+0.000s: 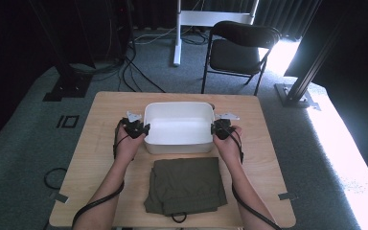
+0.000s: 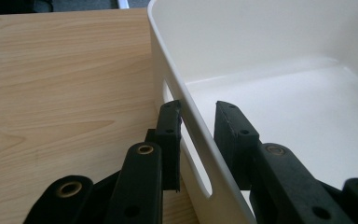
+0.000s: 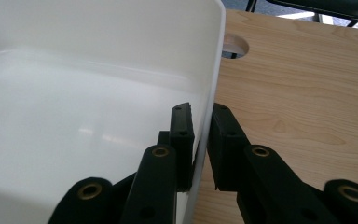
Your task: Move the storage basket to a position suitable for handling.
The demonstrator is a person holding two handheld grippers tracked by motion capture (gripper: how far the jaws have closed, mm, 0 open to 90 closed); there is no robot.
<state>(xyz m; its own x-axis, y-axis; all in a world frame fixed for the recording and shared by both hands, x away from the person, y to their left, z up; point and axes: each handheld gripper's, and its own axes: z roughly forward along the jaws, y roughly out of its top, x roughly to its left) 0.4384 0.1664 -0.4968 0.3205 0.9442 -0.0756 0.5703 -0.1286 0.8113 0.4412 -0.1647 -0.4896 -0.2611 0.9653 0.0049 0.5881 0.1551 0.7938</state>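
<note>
While straddling the tub (image 2: 279, 60) wall, left gripper (image 2: 198, 140) spread, one jaw inside. Right gripper (image 3: 200, 140) pinching the opposite wall.

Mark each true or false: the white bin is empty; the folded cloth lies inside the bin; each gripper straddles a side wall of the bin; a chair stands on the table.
1. The white bin is empty. True.
2. The folded cloth lies inside the bin. False: it lies on the table, on the person's side of the bin.
3. The left gripper and right gripper each straddle a side wall. True.
4. A chair stands on the table. False: it stands on the floor beyond it.
</note>
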